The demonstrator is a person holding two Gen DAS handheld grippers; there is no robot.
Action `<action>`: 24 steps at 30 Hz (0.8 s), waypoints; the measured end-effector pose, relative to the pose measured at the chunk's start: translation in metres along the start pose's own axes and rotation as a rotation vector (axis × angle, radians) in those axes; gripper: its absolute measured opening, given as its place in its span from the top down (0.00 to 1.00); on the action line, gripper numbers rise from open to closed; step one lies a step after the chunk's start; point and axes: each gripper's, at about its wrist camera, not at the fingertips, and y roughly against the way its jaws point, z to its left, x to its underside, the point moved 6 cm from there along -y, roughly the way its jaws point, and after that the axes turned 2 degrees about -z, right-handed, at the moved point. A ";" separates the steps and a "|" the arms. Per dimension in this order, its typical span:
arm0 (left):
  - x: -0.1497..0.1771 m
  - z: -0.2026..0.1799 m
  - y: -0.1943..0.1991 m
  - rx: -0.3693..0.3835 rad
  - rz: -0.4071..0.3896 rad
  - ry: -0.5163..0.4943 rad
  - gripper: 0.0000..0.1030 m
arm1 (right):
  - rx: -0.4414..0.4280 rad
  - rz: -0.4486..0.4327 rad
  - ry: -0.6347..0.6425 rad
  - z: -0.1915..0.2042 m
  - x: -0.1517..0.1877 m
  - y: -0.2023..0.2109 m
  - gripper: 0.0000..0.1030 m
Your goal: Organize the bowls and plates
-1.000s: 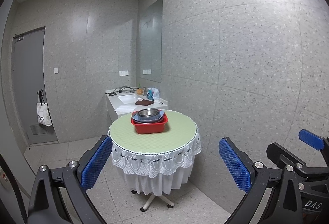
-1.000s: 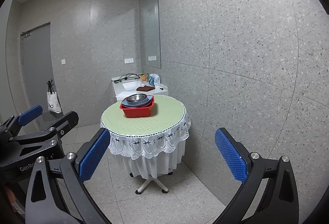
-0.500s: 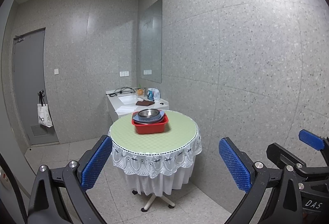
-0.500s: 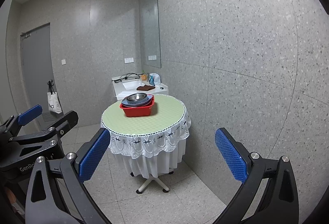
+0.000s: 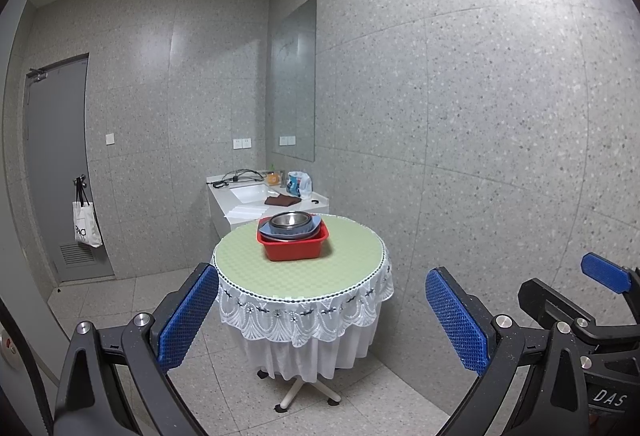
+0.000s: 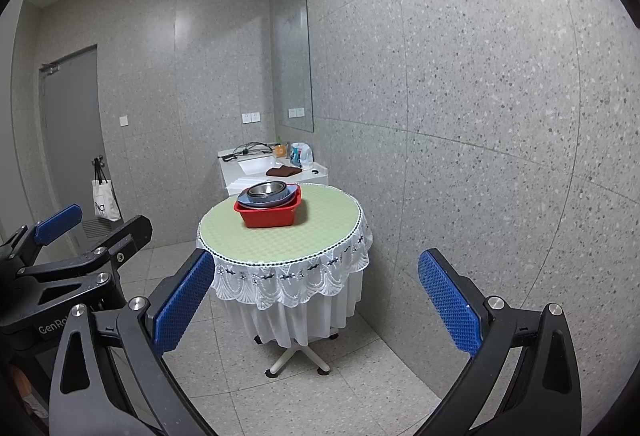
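The red tub (image 5: 293, 244) of bowls sits on the table (image 5: 300, 276), straight ahead and well apart from both wide, empty grippers, left gripper (image 5: 322, 316) and right gripper (image 6: 316, 296).

Red tub (image 5: 294, 250); silver metal bowl (image 5: 291, 221) on blue-grey plates (image 5: 310, 230). Pale green checked tabletop (image 5: 300, 272), white lace skirt (image 5: 308, 312) with dark floral trim. Grey speckled wall (image 5: 480, 140); plain grey door (image 5: 56, 172). White tote bag (image 5: 86, 228) with black lettering. Brown cloth (image 5: 282, 201) on white counter (image 5: 224, 192). Left gripper (image 5: 322, 320) and right gripper (image 6: 316, 300): black frames, 2 blue dimpled pads (image 6: 184, 302) each.
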 end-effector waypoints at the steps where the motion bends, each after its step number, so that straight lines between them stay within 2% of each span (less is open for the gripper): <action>1: 0.000 0.000 0.000 0.001 -0.001 0.000 0.01 | 0.000 -0.001 -0.001 0.000 0.000 0.000 0.00; 24: 0.001 -0.009 -0.002 0.003 -0.004 0.003 0.01 | 0.012 0.000 -0.004 0.009 0.002 0.004 0.00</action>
